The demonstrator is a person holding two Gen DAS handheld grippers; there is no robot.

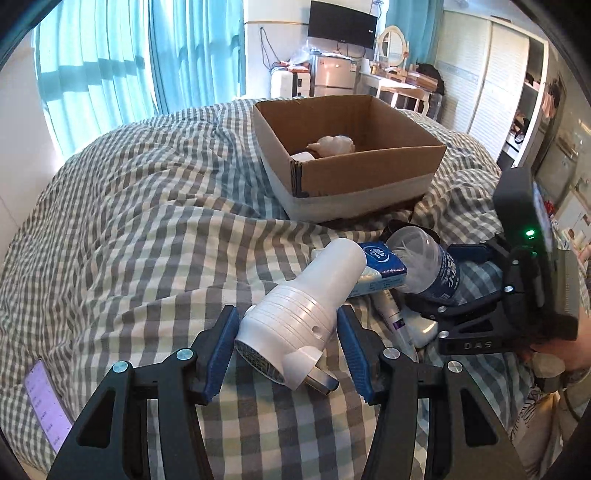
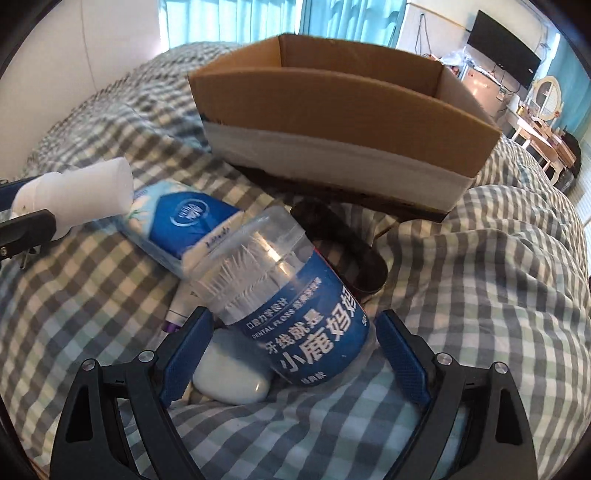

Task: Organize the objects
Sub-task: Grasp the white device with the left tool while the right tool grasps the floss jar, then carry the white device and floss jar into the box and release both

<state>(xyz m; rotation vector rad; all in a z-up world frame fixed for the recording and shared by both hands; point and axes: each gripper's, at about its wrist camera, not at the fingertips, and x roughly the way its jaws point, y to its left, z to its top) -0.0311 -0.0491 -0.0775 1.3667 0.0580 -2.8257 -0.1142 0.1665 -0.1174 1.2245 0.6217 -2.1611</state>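
The left gripper (image 1: 286, 338) has its fingers clamped on the white plug (image 1: 295, 314), lifted clear for the box (image 1: 369, 177) ahead, while the right gripper (image 2: 291, 354) fingers stand apart around the floss jar (image 2: 291, 314) lying on the bed (image 1: 129, 221)

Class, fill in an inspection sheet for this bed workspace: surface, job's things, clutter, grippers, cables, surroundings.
Surface: rumpled grey-and-white checked duvet.
Job's things: open brown cardboard box with pale items inside; white plastic plug-in device; clear dental-floss jar with blue label; blue tissue pack; white tube; small white case.
Clutter: lit phone at the duvet's edge.
Grippers: left gripper fingers close around the plug-in device; right gripper straddles the jar, pads apart from it.
Cables: cords hanging on the far wall.
Surroundings: turquoise curtains, wall television, white wardrobe.
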